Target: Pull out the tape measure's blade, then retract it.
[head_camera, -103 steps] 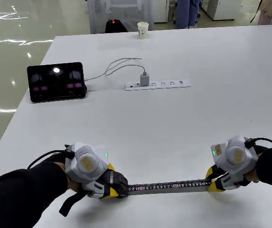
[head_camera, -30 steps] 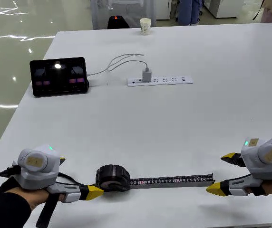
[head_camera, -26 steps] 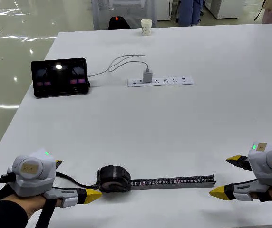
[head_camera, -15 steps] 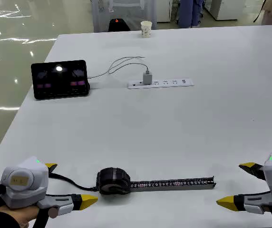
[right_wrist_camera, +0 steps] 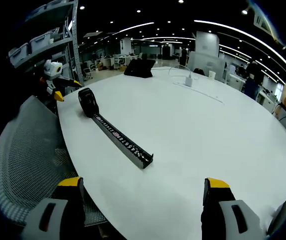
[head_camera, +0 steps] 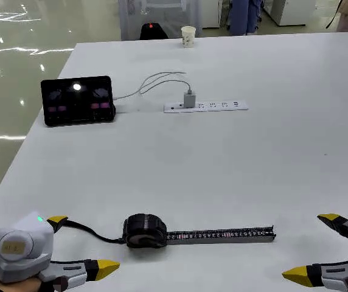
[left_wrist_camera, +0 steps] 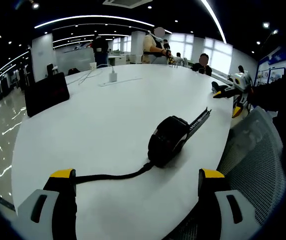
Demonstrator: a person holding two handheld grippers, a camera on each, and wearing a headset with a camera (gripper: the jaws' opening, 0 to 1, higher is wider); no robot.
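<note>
Head view: left tongs [head_camera: 84, 242], right tongs [head_camera: 310, 246] now off tape measure [head_camera: 145, 230].

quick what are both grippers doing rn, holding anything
Left gripper: open, holding nothing, clear of the tape measure.
Right gripper: open, holding nothing.

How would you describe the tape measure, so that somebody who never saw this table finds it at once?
On the large white table, look at the near edge. A round black tape measure lies there, a strap trailing from one side. Unlike the tablet and power strip farther back, it has a numbered blade lying pulled out flat.
</note>
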